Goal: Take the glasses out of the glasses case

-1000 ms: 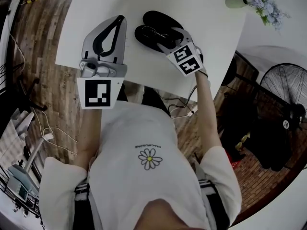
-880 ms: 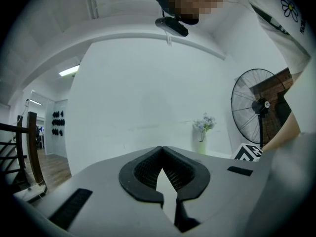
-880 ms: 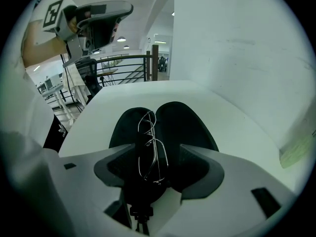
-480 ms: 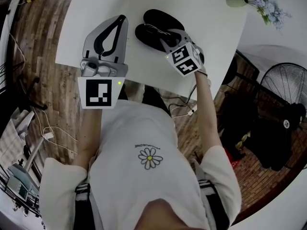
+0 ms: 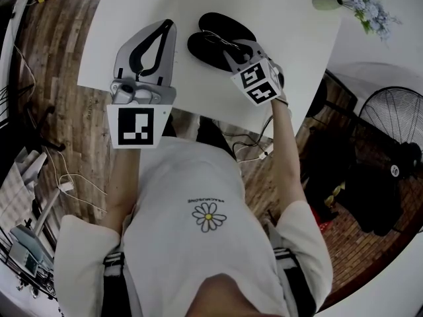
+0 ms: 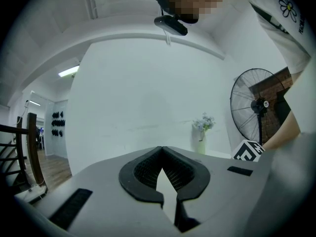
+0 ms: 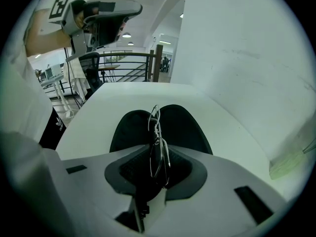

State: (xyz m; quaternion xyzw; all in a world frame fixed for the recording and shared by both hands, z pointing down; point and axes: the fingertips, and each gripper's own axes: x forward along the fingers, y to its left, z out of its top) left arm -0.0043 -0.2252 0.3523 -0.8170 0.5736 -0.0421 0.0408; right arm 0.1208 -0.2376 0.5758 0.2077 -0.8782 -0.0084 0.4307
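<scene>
Now right gripper [image 7: 156, 168] jaws have just closed in, clamped on glasses [image 7: 157, 135] above open glasses case [image 7: 186, 127], toward table [image 5: 284, 25] near edge; lift-out looks ready. Left gripper [image 6: 161, 152] idle, jaws together, empty.

We see a white table [image 5: 291, 58]. A small vase [image 5: 324, 2] with pale flowers [image 5: 369, 10] stands at its far corner. A big black fan [image 5: 395, 134] stands off to one side. The floor [image 5: 53, 51] is wood.
</scene>
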